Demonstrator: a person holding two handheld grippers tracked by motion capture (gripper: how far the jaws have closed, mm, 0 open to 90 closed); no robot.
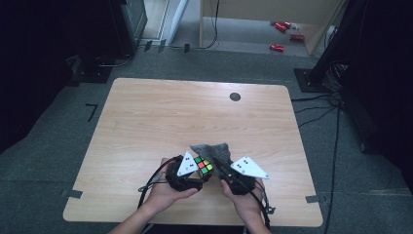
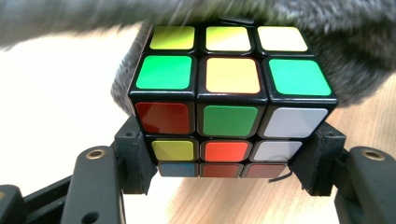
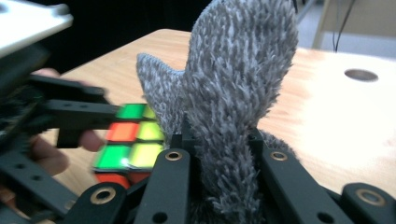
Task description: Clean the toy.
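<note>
Both forearms come in from the near edge of the tabletop (image 1: 146,112), hands close together. The left hand (image 1: 168,192) grips the left claw (image 1: 200,171), angled inward; its jaws clamp the sides of a puzzle cube (image 2: 229,100). The right hand (image 1: 246,200) grips the right claw (image 1: 220,165), whose jaws pinch a grey fuzzy cloth (image 3: 238,107).
</note>
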